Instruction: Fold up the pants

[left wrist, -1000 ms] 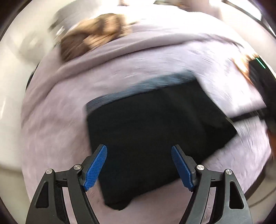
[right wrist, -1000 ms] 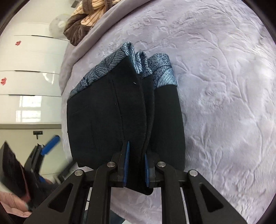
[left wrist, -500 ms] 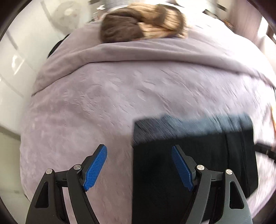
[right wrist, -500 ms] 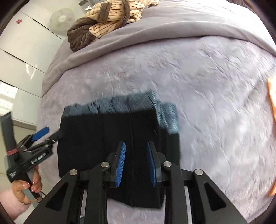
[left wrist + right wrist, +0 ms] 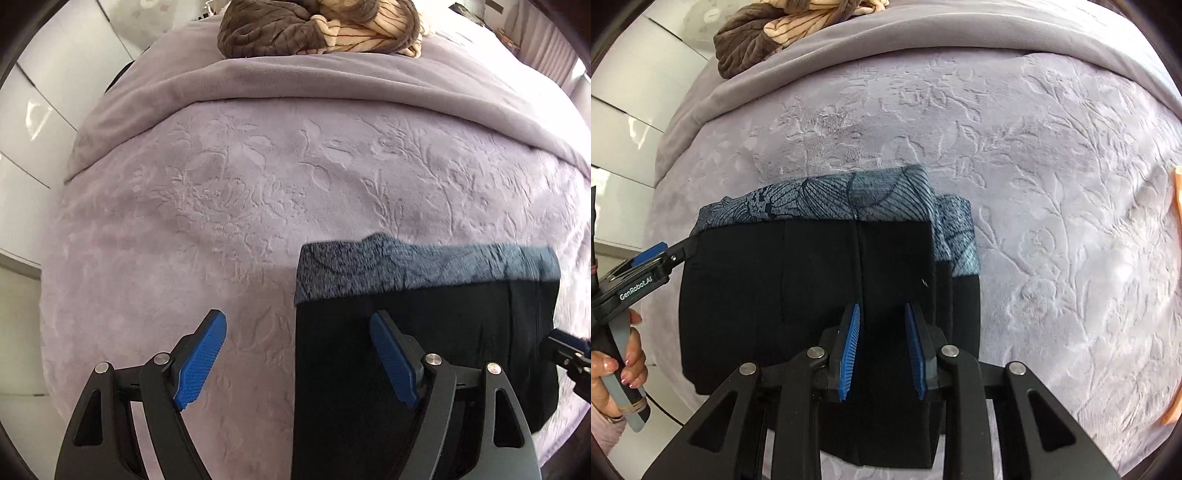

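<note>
Folded black pants with a blue patterned waistband lie flat on the lilac bed cover. My left gripper points down, open wide, straddling the pants' left edge: one pad over the cover, the other over the black cloth. The right wrist view shows the same pants under my right gripper. Its jaws are opening, and the pads stand apart above the cloth without pressing it. From there the left gripper shows at the pants' left edge, and the right gripper's tip shows at the far right.
A brown and cream striped garment is bunched at the far end of the bed. White cabinet fronts stand to the left. An orange item lies at the right edge. A person's hand holds the left gripper's handle.
My right gripper let go of the fold it held, and its pads spread. The pants settled flat on the bed. My left gripper swung to the pants' left edge.
</note>
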Demonstrator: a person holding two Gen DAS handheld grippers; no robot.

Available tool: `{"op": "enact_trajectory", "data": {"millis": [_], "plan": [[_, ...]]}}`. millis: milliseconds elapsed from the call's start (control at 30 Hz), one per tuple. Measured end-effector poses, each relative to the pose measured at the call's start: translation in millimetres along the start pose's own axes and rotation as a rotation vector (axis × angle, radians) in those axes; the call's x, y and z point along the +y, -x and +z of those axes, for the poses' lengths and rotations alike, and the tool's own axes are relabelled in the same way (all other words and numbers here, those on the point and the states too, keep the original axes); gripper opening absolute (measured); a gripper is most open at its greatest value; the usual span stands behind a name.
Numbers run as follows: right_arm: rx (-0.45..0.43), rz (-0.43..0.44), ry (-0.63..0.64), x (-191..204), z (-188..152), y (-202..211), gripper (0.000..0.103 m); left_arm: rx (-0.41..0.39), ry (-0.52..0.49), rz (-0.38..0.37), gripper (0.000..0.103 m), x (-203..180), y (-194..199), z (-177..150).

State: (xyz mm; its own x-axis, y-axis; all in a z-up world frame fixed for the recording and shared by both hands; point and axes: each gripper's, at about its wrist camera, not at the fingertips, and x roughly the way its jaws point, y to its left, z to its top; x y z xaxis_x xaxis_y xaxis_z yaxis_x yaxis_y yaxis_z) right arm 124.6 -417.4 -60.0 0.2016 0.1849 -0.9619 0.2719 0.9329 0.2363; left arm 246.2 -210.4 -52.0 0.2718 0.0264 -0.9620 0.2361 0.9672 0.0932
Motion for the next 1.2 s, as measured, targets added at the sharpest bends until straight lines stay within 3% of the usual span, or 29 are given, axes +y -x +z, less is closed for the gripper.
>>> {"op": "enact_trajectory", "data": {"millis": [67, 100, 133, 167, 500, 567, 900, 1200], "plan": [[0.002, 0.011, -0.003, -2, -7, 7, 0.050, 0.000, -0.012, -0.008, 0.081, -2, 7, -6], [0.001, 0.012, -0.002, -2, -11, 10, 0.054, 0.000, -0.013, -0.013, 0.083, -3, 10, -8], [0.001, 0.013, 0.001, -3, -15, 14, 0.056, 0.000, -0.013, -0.018, 0.090, -3, 13, -11], [0.001, 0.015, 0.000, -7, -20, 21, 0.056, 0.002, -0.012, -0.022, 0.103, -4, 17, -14], [0.030, 0.054, -0.033, -21, -51, 38, 0.071, 0.018, -0.033, -0.008, 0.103, -24, 47, -36], [0.034, 0.063, -0.033, -23, -57, 42, 0.079, 0.027, -0.041, -0.003, 0.103, -31, 53, -42], [0.033, 0.006, -0.022, -26, -78, 61, 0.084, 0.064, -0.045, 0.022, 0.103, -64, 81, -68], [0.042, 0.004, 0.064, -5, -81, 69, 0.084, 0.069, 0.028, 0.039, 0.103, -75, 97, -89]]}}
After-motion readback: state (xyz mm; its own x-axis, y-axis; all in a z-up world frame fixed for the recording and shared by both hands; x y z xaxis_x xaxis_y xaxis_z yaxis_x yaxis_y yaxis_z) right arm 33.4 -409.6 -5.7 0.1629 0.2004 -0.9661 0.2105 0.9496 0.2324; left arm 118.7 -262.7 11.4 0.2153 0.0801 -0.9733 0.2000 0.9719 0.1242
